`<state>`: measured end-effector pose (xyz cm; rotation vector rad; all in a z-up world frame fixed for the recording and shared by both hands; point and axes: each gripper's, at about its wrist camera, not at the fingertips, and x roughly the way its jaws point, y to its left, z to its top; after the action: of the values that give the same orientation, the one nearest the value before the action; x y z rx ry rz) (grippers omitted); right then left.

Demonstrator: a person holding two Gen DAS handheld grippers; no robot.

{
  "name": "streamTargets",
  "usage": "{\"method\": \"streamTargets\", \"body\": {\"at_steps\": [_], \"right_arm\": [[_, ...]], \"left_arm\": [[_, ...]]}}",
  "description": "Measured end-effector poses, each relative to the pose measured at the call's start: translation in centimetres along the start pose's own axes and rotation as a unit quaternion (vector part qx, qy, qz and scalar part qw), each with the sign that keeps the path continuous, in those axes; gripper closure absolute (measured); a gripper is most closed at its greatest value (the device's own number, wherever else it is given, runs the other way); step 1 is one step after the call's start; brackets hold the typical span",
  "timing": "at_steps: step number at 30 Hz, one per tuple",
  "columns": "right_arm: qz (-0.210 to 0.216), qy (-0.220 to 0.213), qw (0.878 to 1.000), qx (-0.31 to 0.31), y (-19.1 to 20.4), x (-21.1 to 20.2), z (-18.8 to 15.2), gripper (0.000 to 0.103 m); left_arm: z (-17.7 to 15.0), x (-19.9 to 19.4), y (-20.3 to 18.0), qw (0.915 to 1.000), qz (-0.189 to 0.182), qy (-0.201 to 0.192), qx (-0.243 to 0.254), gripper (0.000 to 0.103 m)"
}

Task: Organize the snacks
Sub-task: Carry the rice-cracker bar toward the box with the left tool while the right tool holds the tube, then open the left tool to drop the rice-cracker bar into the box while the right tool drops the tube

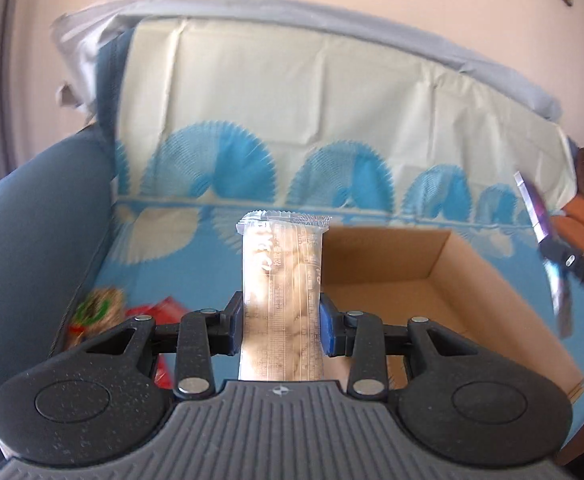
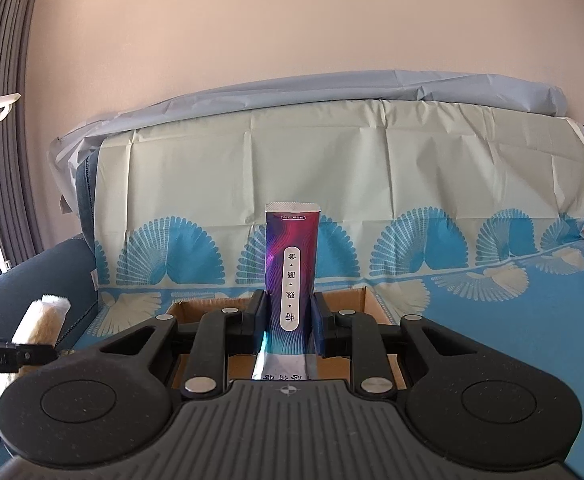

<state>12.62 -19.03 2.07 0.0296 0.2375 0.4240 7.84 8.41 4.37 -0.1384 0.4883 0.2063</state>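
A beige snack packet [image 1: 282,280], clamped by the left gripper [image 1: 282,328], and a purple sachet [image 2: 291,276], clamped by the right gripper [image 2: 290,320], are best lowered flat into the open cardboard box [image 1: 472,280].

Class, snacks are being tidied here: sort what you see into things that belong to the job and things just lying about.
Belongs to the job:
- beige snack pack, in left gripper
- purple snack pack, in right gripper
- cardboard box
- loose snacks

Just lying about:
- patterned cover
- sofa armrest
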Motion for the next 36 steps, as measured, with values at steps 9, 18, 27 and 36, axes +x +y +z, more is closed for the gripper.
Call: {"method": "streamTargets", "body": {"at_steps": [9, 18, 27, 36], "right_arm": [[-0.015, 0.009, 1.0, 0.005, -0.7, -0.1, 0.2, 0.079], [-0.025, 0.022, 0.999, -0.016, 0.2, 0.9, -0.1, 0.079], [-0.032, 0.034, 0.999, -0.014, 1.1, 1.7, -0.2, 0.078], [-0.042, 0.034, 0.998, -0.019, 1.7, 1.8, -0.3, 0.057]], "left_arm": [[-0.3, 3.4, -6.3, 0.9967, -0.072, -0.006, 0.039, 0.063], [0.0, 5.3, -7.4, 0.9954, -0.095, 0.001, 0.014, 0.063], [0.1, 5.7, -7.3, 0.9951, -0.097, 0.017, 0.002, 0.063], [0.3, 5.5, -6.6, 0.9945, -0.103, 0.015, -0.017, 0.044]]}}
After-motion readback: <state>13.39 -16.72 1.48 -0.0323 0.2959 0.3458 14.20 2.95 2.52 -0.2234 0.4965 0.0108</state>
